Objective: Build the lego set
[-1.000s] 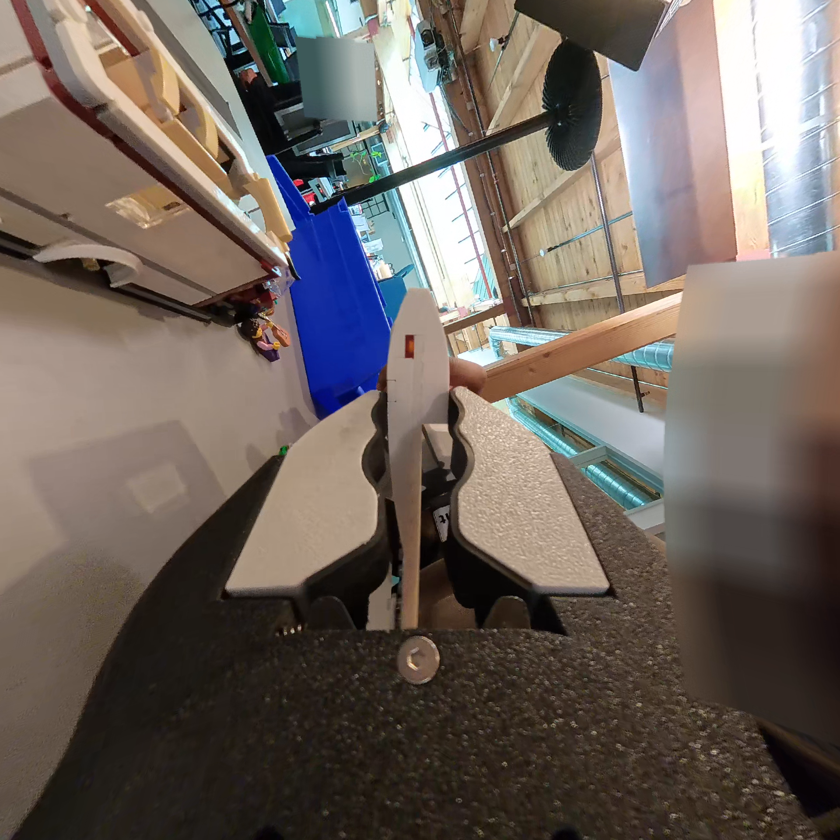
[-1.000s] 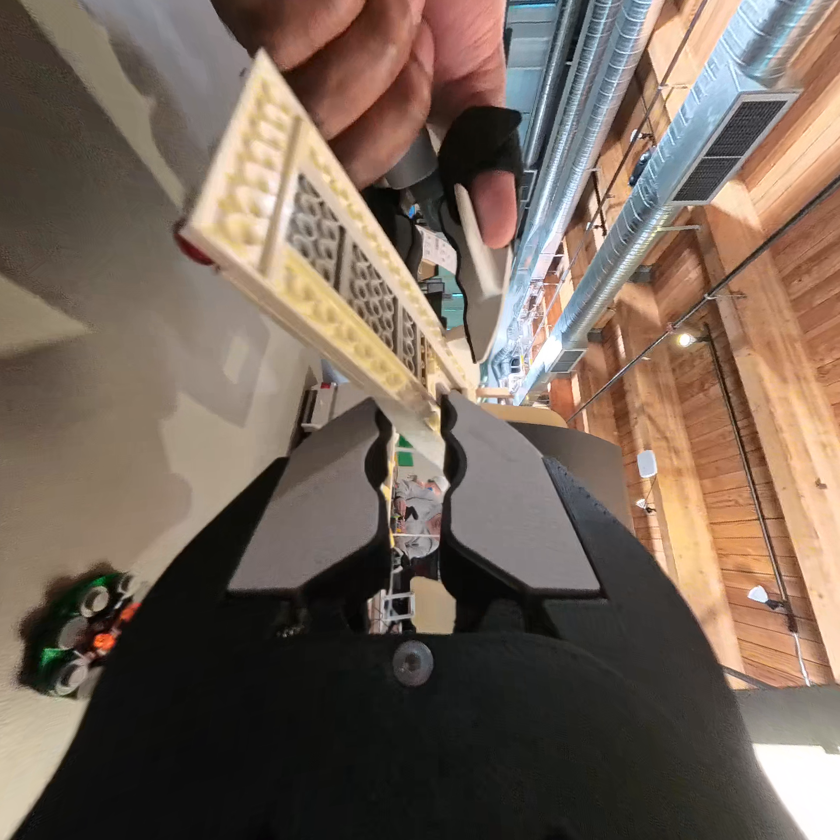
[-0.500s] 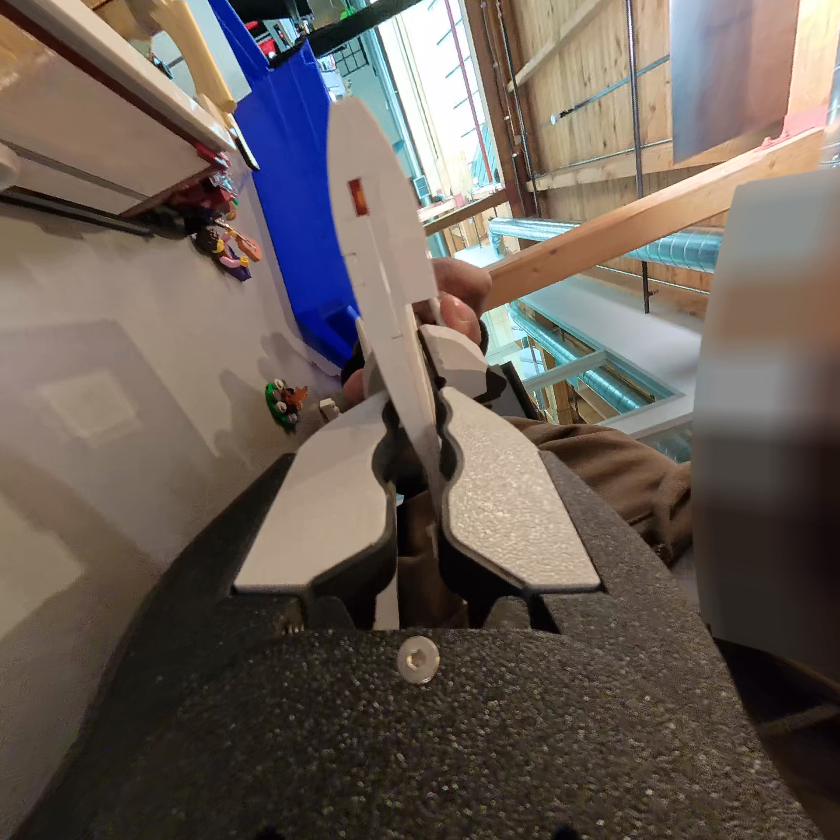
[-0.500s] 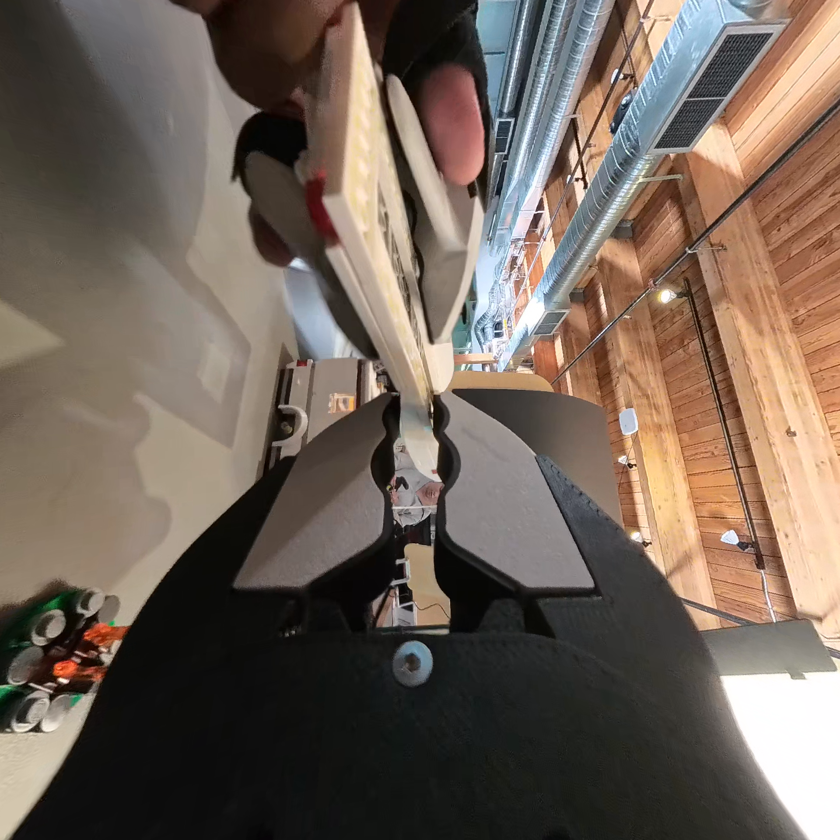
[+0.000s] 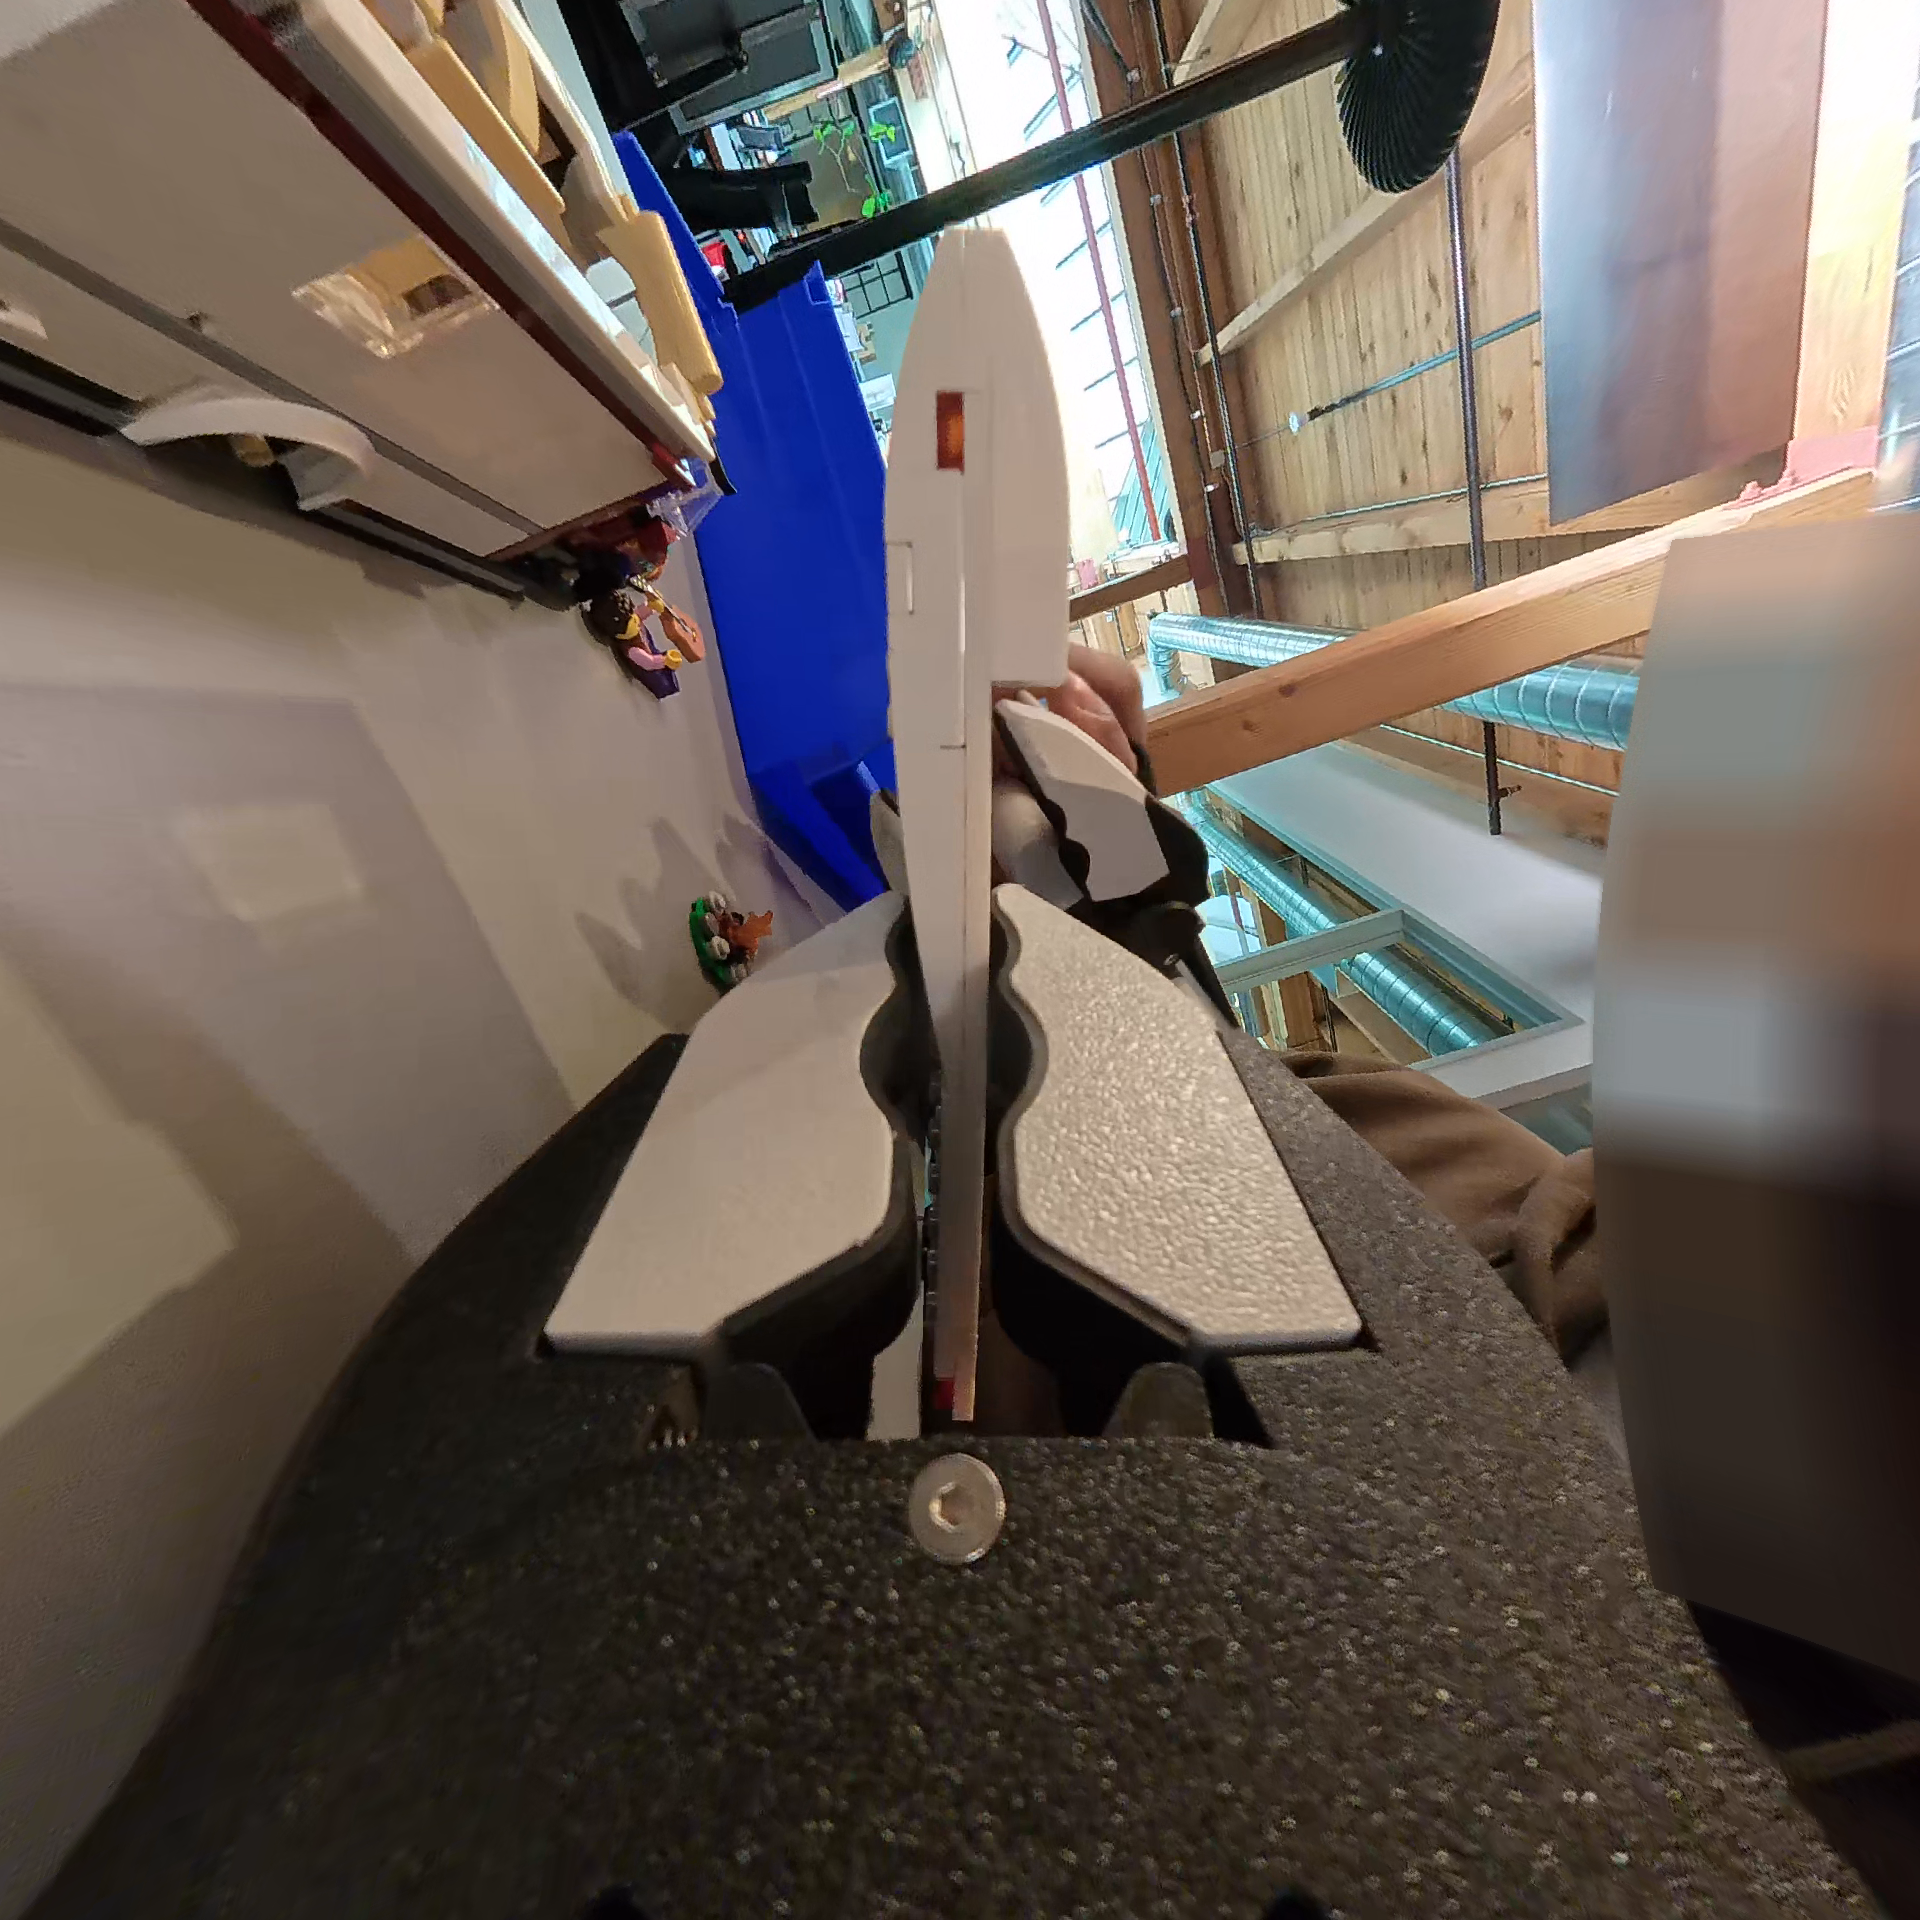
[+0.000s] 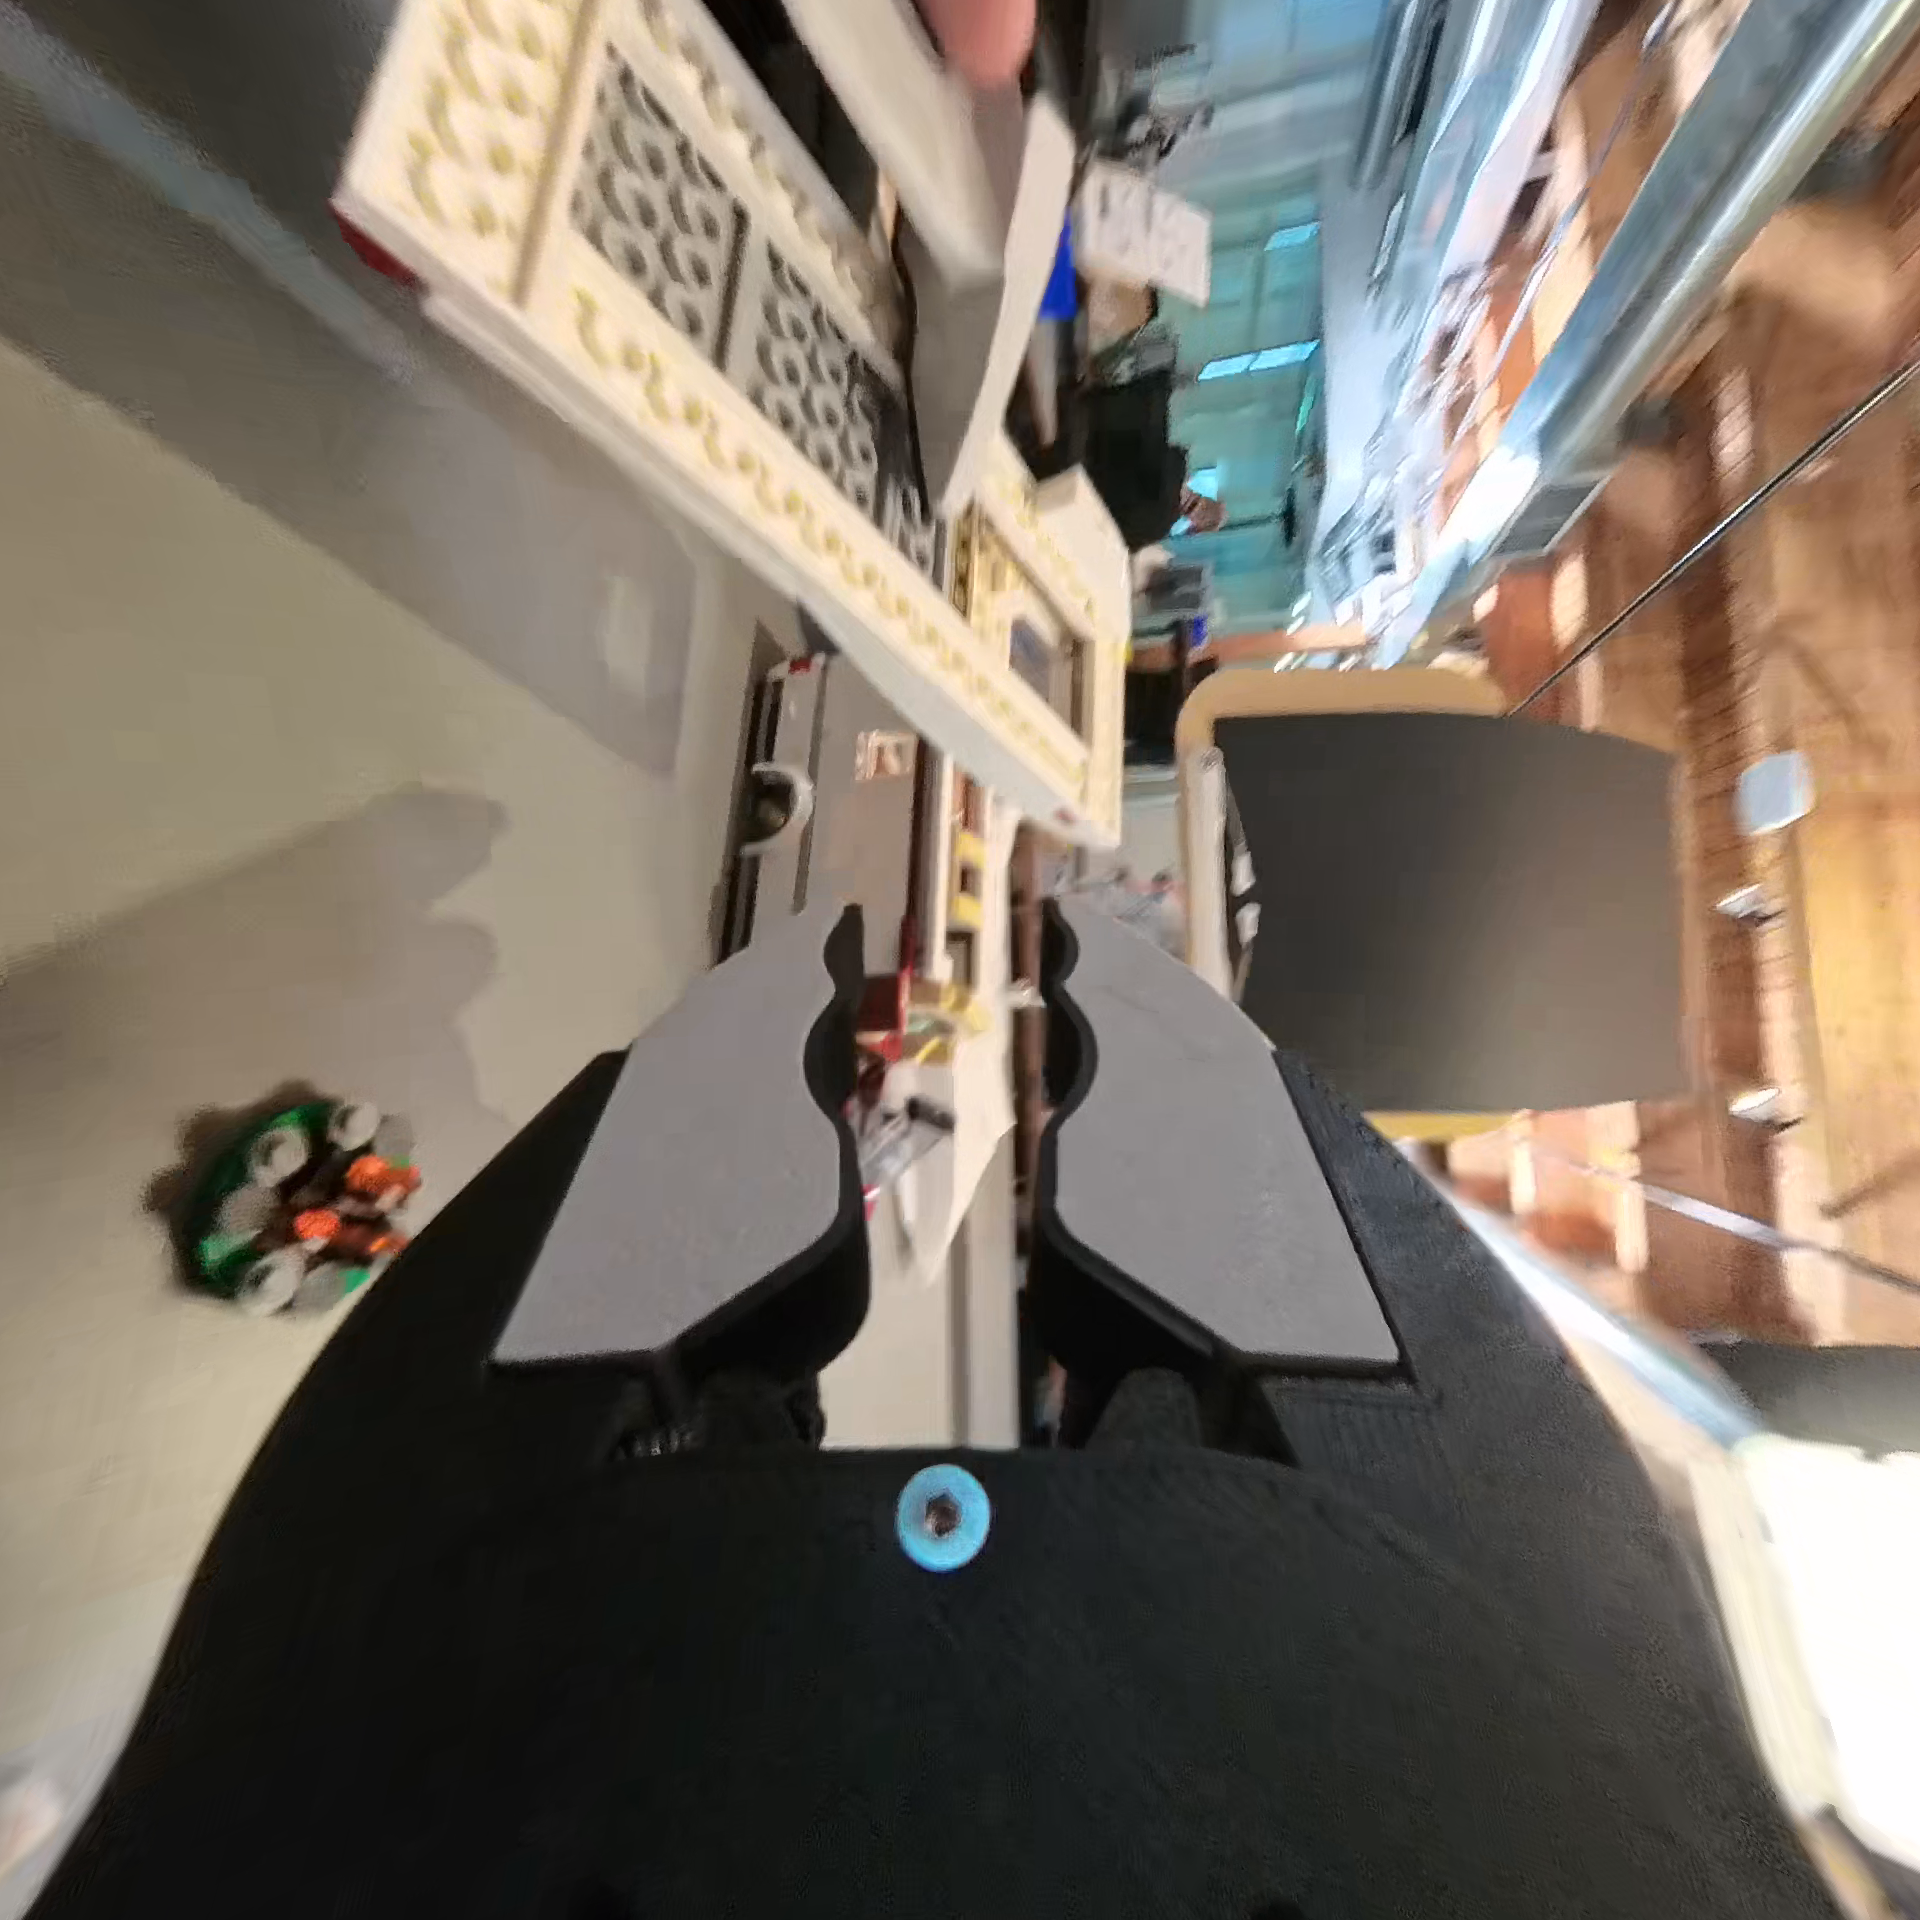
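Half a second on, the right gripper (image 6: 951, 925) had let go of the white brick-built wing panel (image 5: 971, 540) and drawn back, its two grey fingers spread with only blurred background between them, while the left gripper (image 5: 951, 935) clamped both textured grey pads against the panel's thin edge. From the left wrist view the panel stood on edge, a long flat piece tapering to a rounded tip, smooth white on its faces, with a small orange-red tile (image 5: 950, 445) set near the top. From the right wrist view the same panel (image 6: 717, 343) showed its studded side: cream-white studs around three dark grey studded sections, a red piece at one corner, hanging above and beyond the open fingertips without touching them. In the left wrist view the right gripper's fingers showed again just behind the panel, one grey finger (image 5: 1081, 800) close beside its edge; whether it touched could not be told. A deep blue plastic bin (image 5: 800, 623) stood on the pale grey table (image 5: 312, 935); its contents were hidden. Beside it sat a large white and tan brick model (image 5: 343, 260) with dark red trim. One small green round brick piece (image 6: 296, 1210) with grey studs and orange bits lay on the table near the right gripper, and one small toy figure (image 5: 649, 634) in purple lay by the model's base.
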